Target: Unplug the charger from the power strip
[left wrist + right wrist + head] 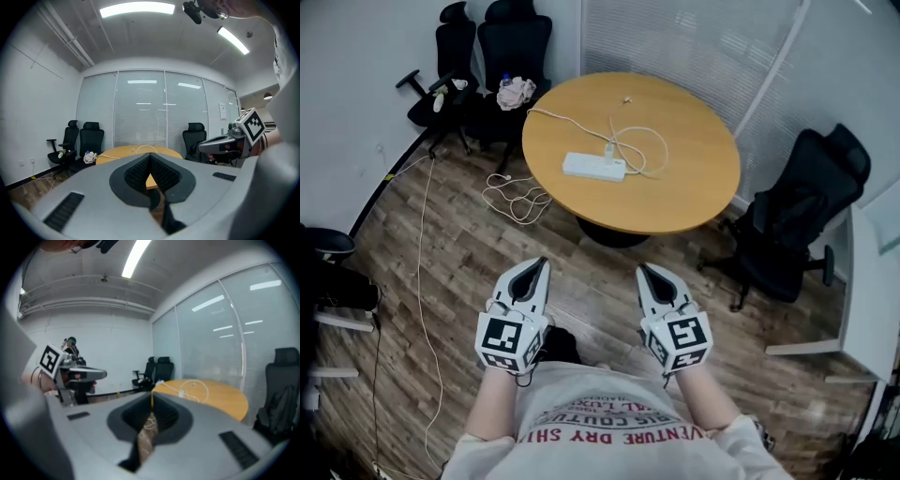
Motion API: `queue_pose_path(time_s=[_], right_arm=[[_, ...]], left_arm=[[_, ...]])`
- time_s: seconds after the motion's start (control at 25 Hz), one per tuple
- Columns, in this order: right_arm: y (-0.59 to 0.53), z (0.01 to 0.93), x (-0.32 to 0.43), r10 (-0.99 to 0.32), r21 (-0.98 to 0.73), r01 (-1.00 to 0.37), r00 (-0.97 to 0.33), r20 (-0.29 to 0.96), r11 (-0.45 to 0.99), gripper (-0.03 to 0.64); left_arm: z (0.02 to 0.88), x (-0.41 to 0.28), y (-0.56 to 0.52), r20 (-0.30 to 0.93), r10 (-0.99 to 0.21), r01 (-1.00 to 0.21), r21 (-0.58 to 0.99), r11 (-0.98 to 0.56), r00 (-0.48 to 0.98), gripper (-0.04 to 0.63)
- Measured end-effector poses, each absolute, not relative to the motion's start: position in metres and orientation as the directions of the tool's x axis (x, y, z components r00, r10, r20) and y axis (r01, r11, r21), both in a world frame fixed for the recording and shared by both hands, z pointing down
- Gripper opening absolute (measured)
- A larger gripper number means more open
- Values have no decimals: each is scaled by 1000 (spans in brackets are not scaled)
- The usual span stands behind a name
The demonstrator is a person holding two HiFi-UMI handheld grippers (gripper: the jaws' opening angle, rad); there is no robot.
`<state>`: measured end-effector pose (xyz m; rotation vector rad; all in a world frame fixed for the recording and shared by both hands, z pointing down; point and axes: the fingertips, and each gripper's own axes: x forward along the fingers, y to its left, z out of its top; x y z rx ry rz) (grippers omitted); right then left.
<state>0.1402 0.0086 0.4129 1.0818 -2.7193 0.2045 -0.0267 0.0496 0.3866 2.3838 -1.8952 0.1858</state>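
White red-lettered shirt; grey left gripper and right gripper bear marker cubes.

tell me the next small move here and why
Probably walk up to the table and bring both grippers toward the power strip. The left gripper and right gripper hang near the body, jaws together and empty, with floor between them and the table, and the charger sits plugged in.
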Motion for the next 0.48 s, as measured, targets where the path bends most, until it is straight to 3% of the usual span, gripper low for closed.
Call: queue_pose_path(time_s=[0.48], right_arm=[[-135, 427, 47, -737, -65, -777, -616, 279, 626, 29]], left_arm=[[394, -109, -135, 128, -915, -920, -27, -390, 384, 32]])
